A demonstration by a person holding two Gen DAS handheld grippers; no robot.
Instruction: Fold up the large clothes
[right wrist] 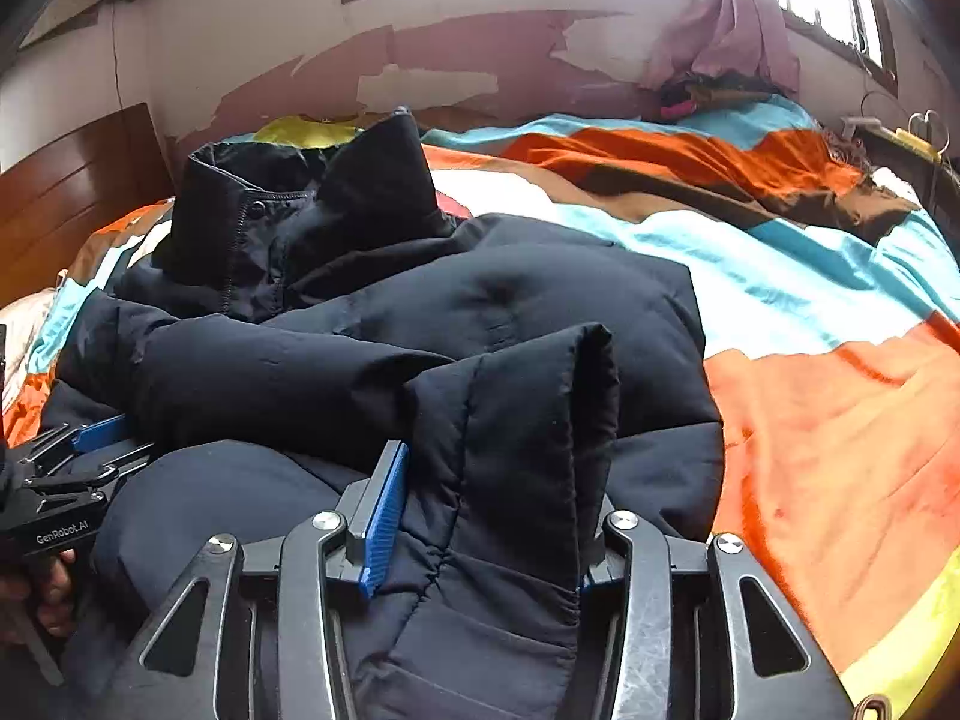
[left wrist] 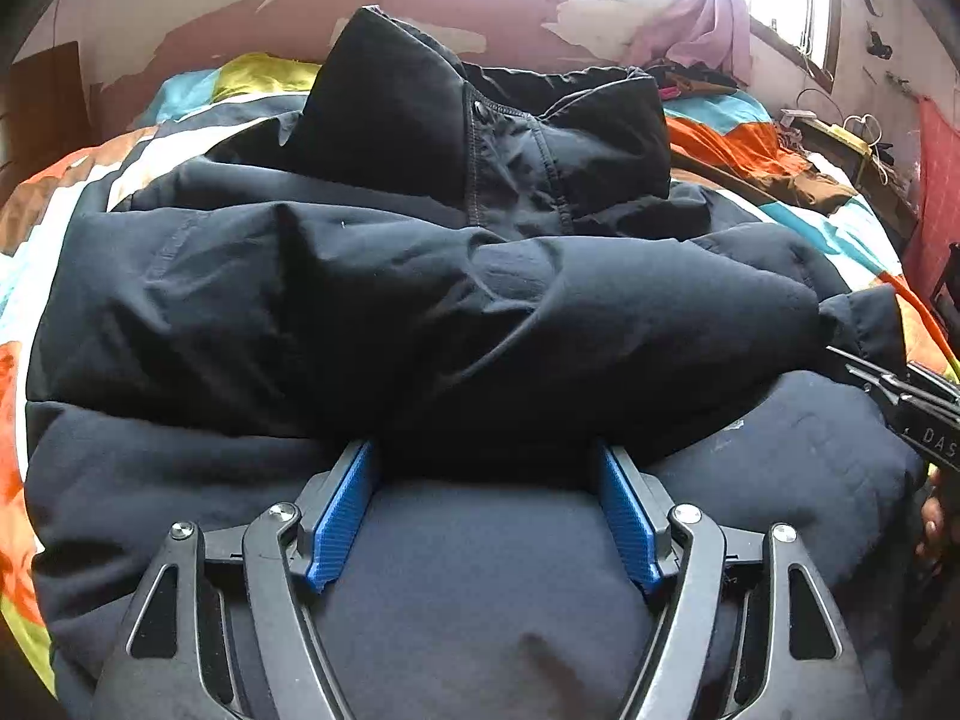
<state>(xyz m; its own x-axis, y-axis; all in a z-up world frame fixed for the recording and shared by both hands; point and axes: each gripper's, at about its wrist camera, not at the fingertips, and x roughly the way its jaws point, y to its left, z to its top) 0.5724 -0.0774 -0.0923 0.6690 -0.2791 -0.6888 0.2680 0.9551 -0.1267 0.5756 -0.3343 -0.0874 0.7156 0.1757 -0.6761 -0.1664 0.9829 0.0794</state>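
Note:
A dark navy puffer jacket lies on the bed with its collar standing up at the far end. One sleeve is folded across the body. My left gripper stands open at the near edge of that sleeve, its blue pads apart over the jacket's body. In the right wrist view the jacket fills the left half. The sleeve's cuff stands up between the jaws of my right gripper, which are open; the right pad is hidden behind the cloth.
A patchwork bedspread in orange, blue and white covers the bed to the right. A wooden headboard is at the left, a pink curtain hangs by the window, and clutter lines the far right edge. A hand holds the left gripper's handle.

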